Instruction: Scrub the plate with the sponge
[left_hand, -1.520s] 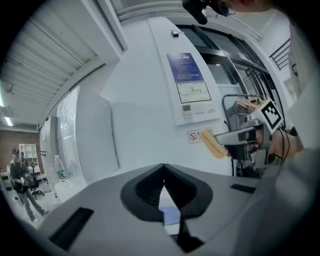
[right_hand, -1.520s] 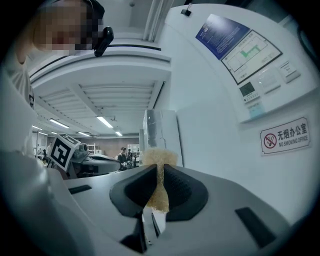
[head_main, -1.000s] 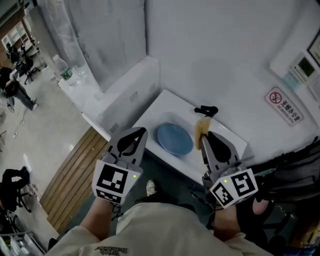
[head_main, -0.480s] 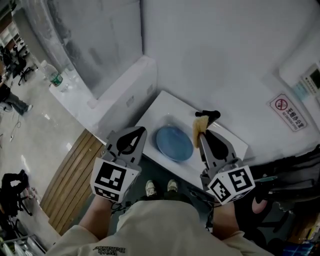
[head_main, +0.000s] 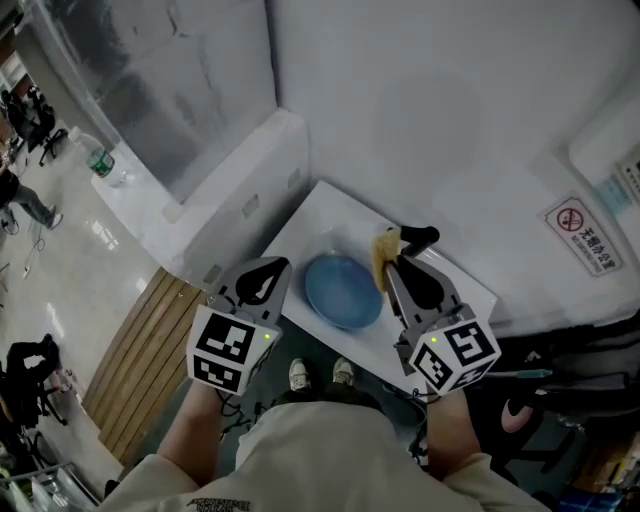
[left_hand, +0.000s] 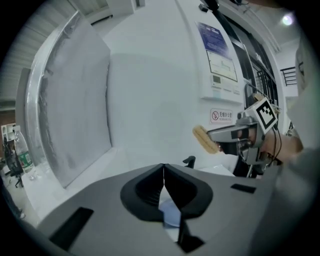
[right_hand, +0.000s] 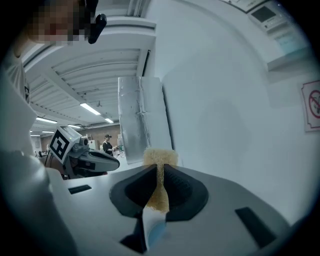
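Currently, right hand-held gripper (head_main: 395, 268) clamps sponge (head_main: 381, 257); left hand-held gripper (head_main: 270, 268) is closed (nothing held); plate (head_main: 342, 291) lies in sink (head_main: 312, 215) below.

Glossy plate (head_main: 343, 291), rough porous sponge (head_main: 381, 260)

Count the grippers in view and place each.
2. The left gripper, shut and empty, hovers left of the blue plate; the right gripper, shut on the sponge, hovers right of it. None looks hidden.
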